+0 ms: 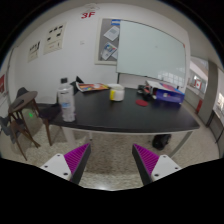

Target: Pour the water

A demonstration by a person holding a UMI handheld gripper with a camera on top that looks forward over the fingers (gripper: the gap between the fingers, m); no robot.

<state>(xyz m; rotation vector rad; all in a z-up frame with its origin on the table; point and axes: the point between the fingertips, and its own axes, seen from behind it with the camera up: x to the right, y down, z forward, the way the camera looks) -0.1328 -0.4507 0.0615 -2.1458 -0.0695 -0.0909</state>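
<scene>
Here the gripper [112, 160] is spread wide and released: its two fingers stand far apart, and nothing is held or touched by either. The purple pads [74, 157] on the inner faces are exposed, with only speckled floor [112, 172] visible in the gap.

Beyond the fingers stands a dark table [125, 115]. A clear water bottle [66, 102] stands upright at the table's left end, well apart from the gripper. Near the table's middle sits a small yellow-and-white container [117, 93]; what it is exactly cannot be told. To its left lie flat papers or books [92, 87]. At the right end rests a blue and purple box-like item [166, 96], with small dark objects just beside it.

A wooden chair [22, 113] stands left of the table, close to the bottle's end. Behind the table a whiteboard [152, 52] hangs on the white wall [80, 55]. Left of the whiteboard are paper notices [53, 41], and a red sign [88, 14] is mounted above them.
</scene>
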